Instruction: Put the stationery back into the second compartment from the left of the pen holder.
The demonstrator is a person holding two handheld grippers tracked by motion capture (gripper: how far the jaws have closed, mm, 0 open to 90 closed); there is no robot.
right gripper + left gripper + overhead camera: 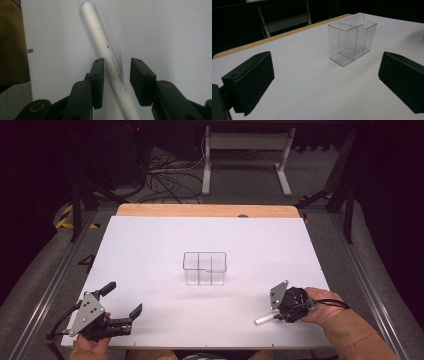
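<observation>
A white pen lies on the white table near its front right edge. My right gripper points down over it. In the right gripper view the pen runs slanted between the two jaws of the right gripper; one jaw is at its side and a gap shows at the other, so the gripper is open. A clear plastic container with dividers stands upright mid-table. My left gripper is open and holds nothing at the front left, facing the container.
A wooden strip borders the table's far edge. Beyond it on the floor stand a white desk frame and loose cables. A brown sleeve is at the left of the right gripper view.
</observation>
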